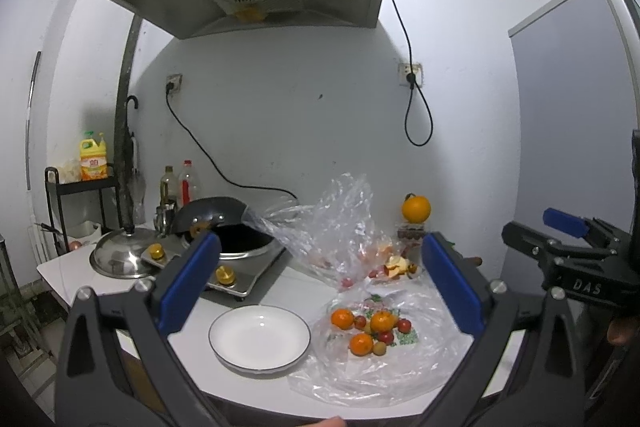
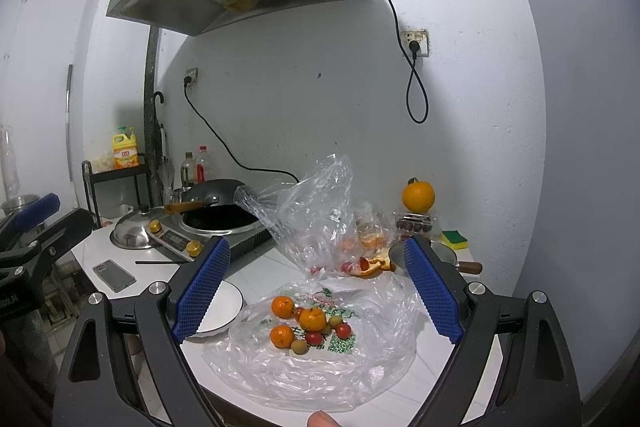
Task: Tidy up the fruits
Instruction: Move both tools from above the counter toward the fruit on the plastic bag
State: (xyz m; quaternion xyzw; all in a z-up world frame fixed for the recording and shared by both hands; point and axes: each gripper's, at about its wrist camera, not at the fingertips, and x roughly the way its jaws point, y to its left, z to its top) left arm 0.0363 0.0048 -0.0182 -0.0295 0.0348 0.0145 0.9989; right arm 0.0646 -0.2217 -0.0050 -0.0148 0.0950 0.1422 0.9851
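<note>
Crinkly plastic bag [image 2: 320, 367] under the tangerines [image 2: 312, 319] may snag my wide-open right gripper [image 2: 316, 291]; my left gripper [image 1: 316, 287], equally wide, holds nothing.

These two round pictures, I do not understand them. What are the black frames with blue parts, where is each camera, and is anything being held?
There is no robot. A person holds two hand grippers, and each carries a wide-angle camera looking along its own fingers. One picture comes from the left gripper, the other from the right gripper. Both stand open and hold nothing. On the white counter lie a white plate and a flattened plastic bag with tangerines and small red fruits resting on it. Behind are a wok and an orange.
</note>
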